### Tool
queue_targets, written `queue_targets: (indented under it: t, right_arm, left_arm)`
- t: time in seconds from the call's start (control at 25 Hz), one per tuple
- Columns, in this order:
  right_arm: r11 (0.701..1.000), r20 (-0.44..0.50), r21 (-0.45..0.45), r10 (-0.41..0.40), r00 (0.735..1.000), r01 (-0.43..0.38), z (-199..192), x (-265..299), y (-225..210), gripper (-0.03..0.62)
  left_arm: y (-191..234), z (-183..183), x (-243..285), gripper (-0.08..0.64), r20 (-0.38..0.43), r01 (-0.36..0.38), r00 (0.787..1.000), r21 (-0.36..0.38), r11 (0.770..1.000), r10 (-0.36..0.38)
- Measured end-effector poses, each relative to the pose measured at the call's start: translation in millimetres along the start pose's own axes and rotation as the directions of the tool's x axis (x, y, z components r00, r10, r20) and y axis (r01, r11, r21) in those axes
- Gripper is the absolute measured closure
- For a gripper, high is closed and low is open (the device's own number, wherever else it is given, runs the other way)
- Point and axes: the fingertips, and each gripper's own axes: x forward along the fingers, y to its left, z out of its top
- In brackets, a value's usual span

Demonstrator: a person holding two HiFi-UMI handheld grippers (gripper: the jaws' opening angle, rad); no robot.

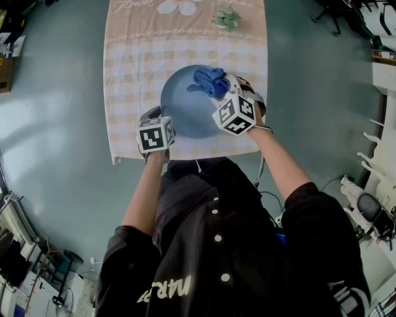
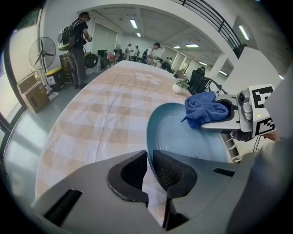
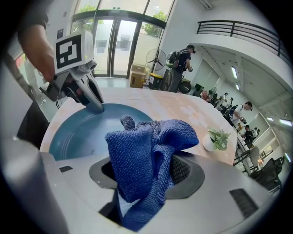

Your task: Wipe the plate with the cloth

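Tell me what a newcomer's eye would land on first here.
First, the big blue plate in the middle of the checked tablecloth, its near left rim pinched by the left tool. Next, the darker blue cloth bunched in the right tool, over the plate's far right side. A small potted plant stands at the tablecloth's far end.

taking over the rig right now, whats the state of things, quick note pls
Left tongs: shut on the near rim of the plate, which is over the near end of the table.
Right tongs: shut on the cloth, bunched up at the plate's far side.
Done: both things are gripped. How much has been wiped can't be told.
Left: rub the cloth across the plate's face.
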Motion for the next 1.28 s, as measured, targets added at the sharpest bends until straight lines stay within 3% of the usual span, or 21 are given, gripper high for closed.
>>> queue_targets:
  t: [0.32,0.56,0.96,1.28]
  right_arm:
    - [0.996,0.124,0.034,0.078,0.989,-0.083,50,4,35,0.36]
    - [0.989,0.166,0.066,0.117,0.979,-0.13,79,16,53,0.36]
    - [0.978,0.171,0.08,0.179,0.969,-0.195,92,35,73,0.36]
    - [0.978,0.143,0.07,0.184,0.973,-0.195,86,39,73,0.36]
  left_arm:
    - [0,1,1,0.503,0.015,0.011,1.0,-0.002,1.0,-0.011]
    - [0,2,1,0.506,0.016,0.009,1.0,-0.001,1.0,-0.009]
    - [0,2,1,0.506,0.018,0.011,1.0,-0.006,1.0,-0.011]
    - [0,2,2,0.506,0.014,0.001,1.0,0.015,1.0,-0.001]
